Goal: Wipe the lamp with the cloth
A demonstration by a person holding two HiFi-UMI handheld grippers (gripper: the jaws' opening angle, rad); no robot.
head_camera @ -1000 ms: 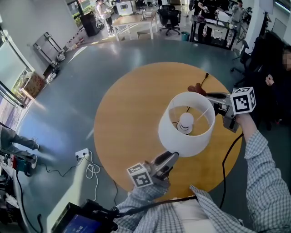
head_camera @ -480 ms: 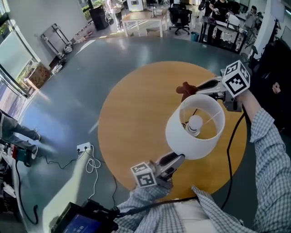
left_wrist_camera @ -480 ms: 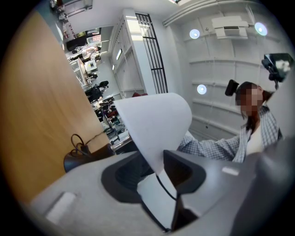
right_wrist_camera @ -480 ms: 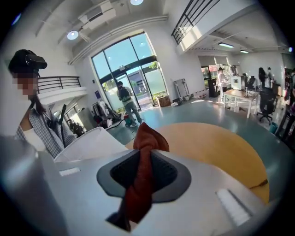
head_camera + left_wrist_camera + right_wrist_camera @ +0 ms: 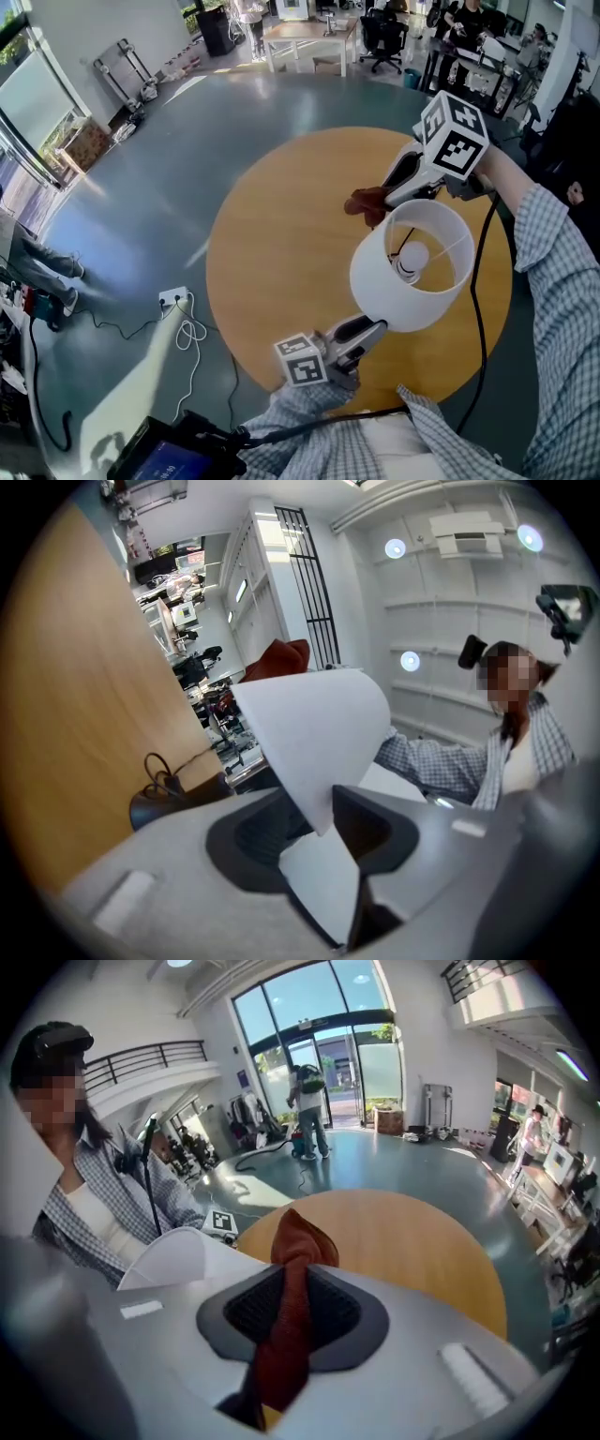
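Cloth (image 5: pixel 364 202) clenched in right gripper (image 5: pixel 386 197) at lamp's (image 5: pixel 398 302) far rim — left gripper (image 5: pixel 368 327) grasps the shade's near edge.

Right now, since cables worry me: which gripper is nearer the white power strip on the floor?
Left. The left gripper clamps the lampshade at its near rim, toward the power strip; the right gripper, holding the red cloth, is at the far rim.

Checked sleeve (image 5: pixel 555 281), grey right gripper (image 5: pixel 382 200)
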